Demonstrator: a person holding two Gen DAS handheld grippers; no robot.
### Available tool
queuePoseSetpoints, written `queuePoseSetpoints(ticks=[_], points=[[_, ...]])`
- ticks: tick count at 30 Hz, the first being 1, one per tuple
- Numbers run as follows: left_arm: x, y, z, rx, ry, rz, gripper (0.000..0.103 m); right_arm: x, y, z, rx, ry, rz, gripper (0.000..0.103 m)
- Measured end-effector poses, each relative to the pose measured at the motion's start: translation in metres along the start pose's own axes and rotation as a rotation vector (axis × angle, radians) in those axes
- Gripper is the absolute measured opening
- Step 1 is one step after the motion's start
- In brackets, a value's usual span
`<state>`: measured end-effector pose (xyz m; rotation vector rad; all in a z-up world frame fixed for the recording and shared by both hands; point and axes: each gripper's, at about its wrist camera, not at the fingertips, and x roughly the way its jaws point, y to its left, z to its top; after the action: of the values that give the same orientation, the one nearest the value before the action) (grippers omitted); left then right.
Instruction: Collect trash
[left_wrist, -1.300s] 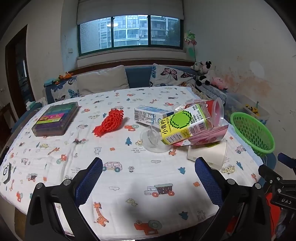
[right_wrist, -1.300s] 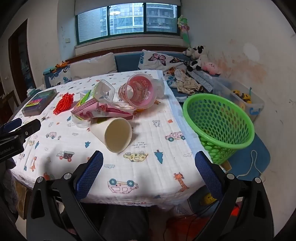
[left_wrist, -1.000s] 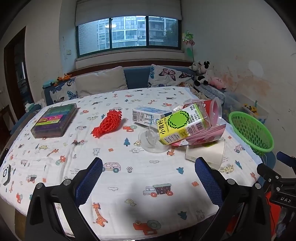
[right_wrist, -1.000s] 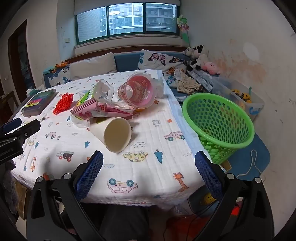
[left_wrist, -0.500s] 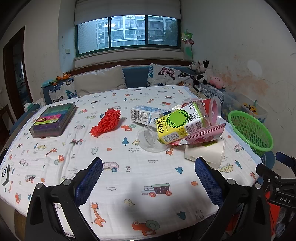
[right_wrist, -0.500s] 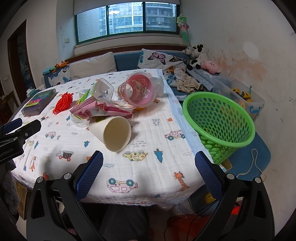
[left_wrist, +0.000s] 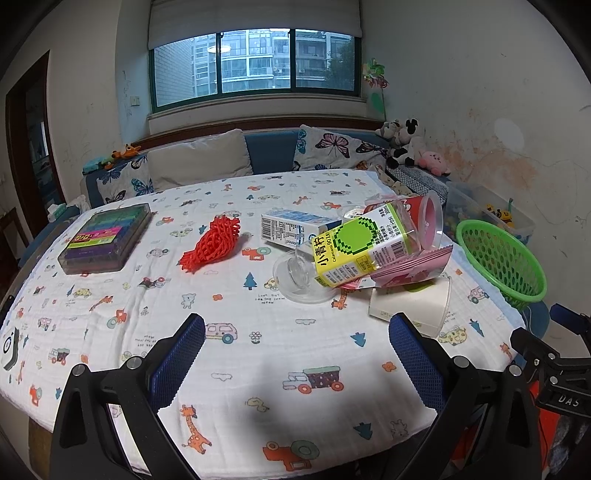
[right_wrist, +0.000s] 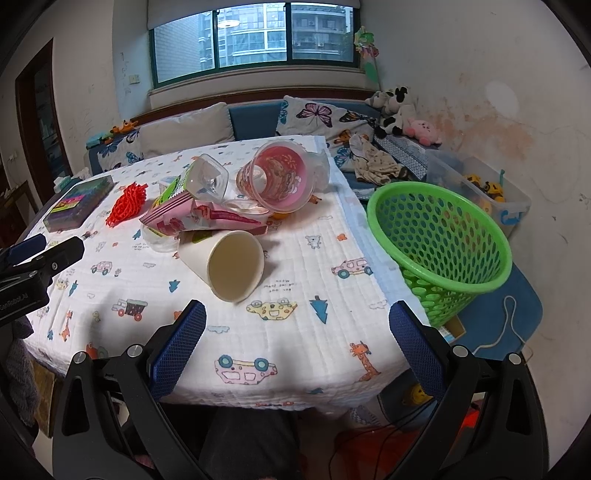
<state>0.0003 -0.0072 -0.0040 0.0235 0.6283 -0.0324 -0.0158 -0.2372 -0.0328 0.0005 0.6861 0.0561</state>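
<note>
A pile of trash lies on the table: a white paper cup (right_wrist: 229, 264) on its side, a pink snack bag (right_wrist: 199, 218), a pink plastic cup (right_wrist: 277, 181), a yellow-green drink carton (left_wrist: 354, 251), a blue-white carton (left_wrist: 291, 227), a clear cup (left_wrist: 299, 275) and a red net (left_wrist: 212, 243). A green basket (right_wrist: 439, 240) stands off the table's right edge. My left gripper (left_wrist: 295, 354) is open and empty near the front edge. My right gripper (right_wrist: 295, 343) is open and empty, short of the paper cup.
A box of coloured pens (left_wrist: 105, 238) lies at the table's left. A sofa with cushions (left_wrist: 199, 160) and soft toys (left_wrist: 406, 146) stands behind the table. A clear storage bin (right_wrist: 487, 192) sits by the right wall.
Both grippers have drifted slightly; the views shift a little. Nothing was taken hold of and the trash has not moved.
</note>
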Motion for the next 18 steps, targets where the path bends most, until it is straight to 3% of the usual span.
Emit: queuePoseSetpoints(ticks=[18], points=[[0.0041, 0.0013, -0.0009, -0.002, 0.001, 0.0, 0.097, 0.0014, 0.0005, 0.0005, 0.002, 0.004, 0.004, 0.098]])
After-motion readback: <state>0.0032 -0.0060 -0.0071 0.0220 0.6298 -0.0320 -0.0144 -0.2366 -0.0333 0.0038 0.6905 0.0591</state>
